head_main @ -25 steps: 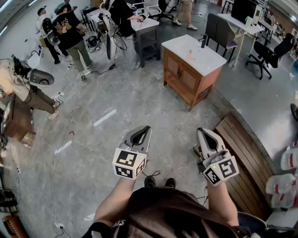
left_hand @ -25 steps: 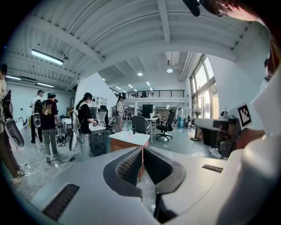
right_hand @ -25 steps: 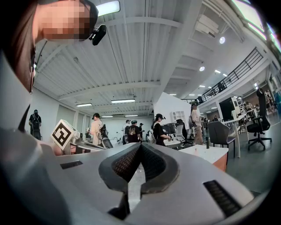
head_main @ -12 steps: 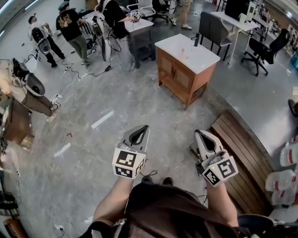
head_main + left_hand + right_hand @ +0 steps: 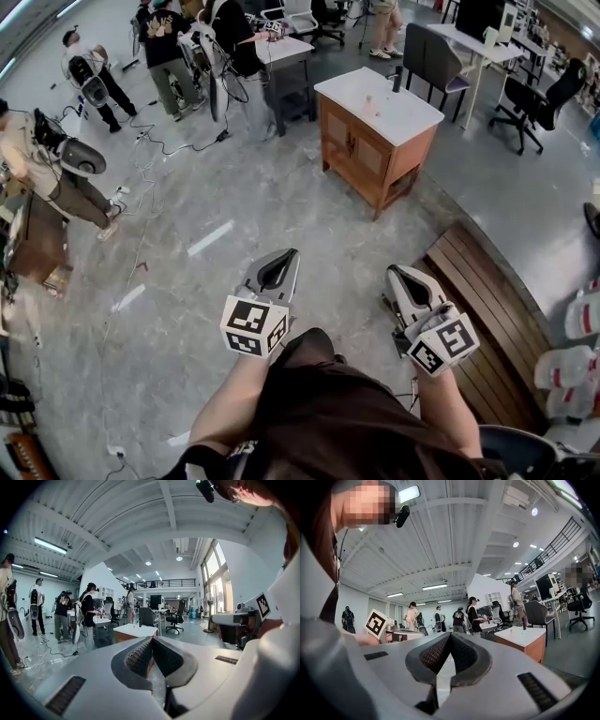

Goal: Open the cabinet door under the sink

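Note:
A wooden sink cabinet (image 5: 371, 150) with a white top and a dark tap stands across the grey floor, its two doors closed. It also shows far off as the cabinet (image 5: 132, 632) in the left gripper view and the cabinet (image 5: 525, 642) in the right gripper view. My left gripper (image 5: 288, 255) is held in front of me, shut with nothing between its jaws. To its right my right gripper (image 5: 393, 273) is shut and empty too. Both are well short of the cabinet.
Several people (image 5: 164, 47) with gear stand at the far left and around a table (image 5: 286, 54). Cables (image 5: 150, 178) trail over the floor. A wooden slatted platform (image 5: 483, 309) lies to the right. Office chairs (image 5: 544, 103) and desks stand at the back right.
The cabinet has come slightly nearer and lower in the head view as I walk towards it. Both grippers stay shut and held in front. People at the back left have shifted.

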`<control>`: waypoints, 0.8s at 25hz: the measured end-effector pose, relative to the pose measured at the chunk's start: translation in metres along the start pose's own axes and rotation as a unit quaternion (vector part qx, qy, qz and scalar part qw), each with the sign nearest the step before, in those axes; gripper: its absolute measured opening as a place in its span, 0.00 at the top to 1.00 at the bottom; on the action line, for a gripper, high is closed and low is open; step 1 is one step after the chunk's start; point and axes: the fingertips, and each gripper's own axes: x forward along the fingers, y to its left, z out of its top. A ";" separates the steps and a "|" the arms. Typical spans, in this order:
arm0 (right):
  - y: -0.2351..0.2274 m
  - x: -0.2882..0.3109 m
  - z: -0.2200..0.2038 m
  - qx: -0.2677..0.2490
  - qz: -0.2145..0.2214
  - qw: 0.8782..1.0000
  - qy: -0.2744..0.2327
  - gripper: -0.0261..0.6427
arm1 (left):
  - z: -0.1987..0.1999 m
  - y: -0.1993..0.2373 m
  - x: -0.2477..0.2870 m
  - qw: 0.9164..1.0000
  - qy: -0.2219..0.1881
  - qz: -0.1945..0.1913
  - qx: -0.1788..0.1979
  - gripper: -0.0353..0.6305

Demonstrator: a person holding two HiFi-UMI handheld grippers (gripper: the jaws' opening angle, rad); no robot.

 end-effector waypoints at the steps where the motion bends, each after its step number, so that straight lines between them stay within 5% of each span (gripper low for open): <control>1: -0.001 -0.001 -0.001 0.004 -0.001 1.000 0.001 0.94 | 0.001 -0.001 0.000 1.000 0.000 -0.002 0.001 0.92; 12: -0.021 0.042 -0.014 0.026 0.002 0.999 0.020 0.94 | -0.005 0.026 0.027 1.000 -0.010 -0.006 -0.014 0.92; 20: -0.063 0.143 -0.018 0.030 -0.008 0.999 0.036 0.94 | -0.016 0.099 0.095 0.999 0.003 -0.037 -0.025 0.92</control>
